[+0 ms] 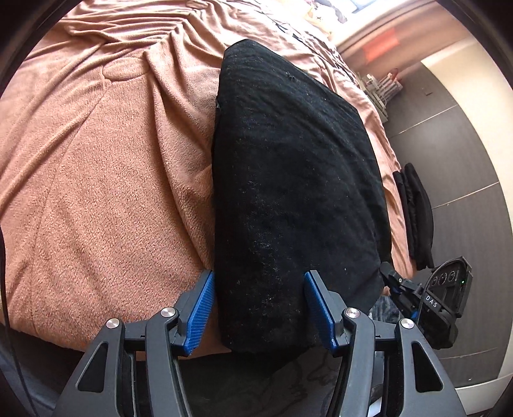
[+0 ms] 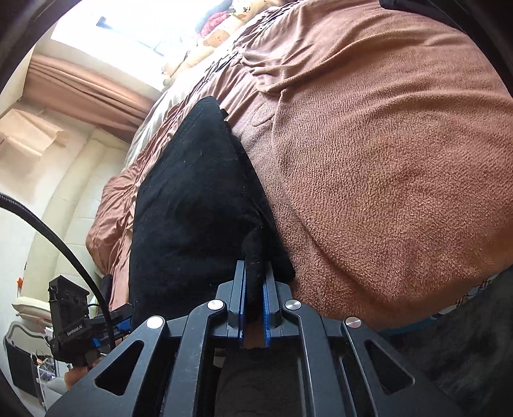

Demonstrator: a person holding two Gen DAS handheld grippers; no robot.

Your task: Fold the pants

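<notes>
The black fleecy folded pants (image 1: pixel 298 192) lie on a bed covered by a rust-brown fuzzy blanket (image 1: pixel 96 192), near the bed's edge. Their long axis runs away from both cameras toward the head of the bed, the near end broad and thick, the far end narrower.

The left gripper (image 1: pixel 259 308) hovers at the near end with its blue-padded jaws apart; the pants' near edge sits between them, and the left pad (image 1: pixel 200 311) looks to be just at the cloth's side, though contact is hard to judge from this angle. The right gripper (image 2: pixel 255 308) has its jaws clamped together on a small raised tuck of the black cloth at the pants' near corner.

The left wrist view alone shows the dark tiled floor (image 1: pixel 449 166) beside the bed, a dark folded bundle of cloth (image 1: pixel 415 218) lying near the bed's edge, and the right gripper's black body off to the side. The right wrist view alone shows a bright window (image 2: pixel 105 29) with a brown gathered curtain (image 2: pixel 86 86), cream pillows printed with bears (image 2: pixel 208 41) at the head of the bed, and a black cable (image 2: pixel 64 243) arcing past the left gripper's housing. No containers can be clearly made out in either view.
</notes>
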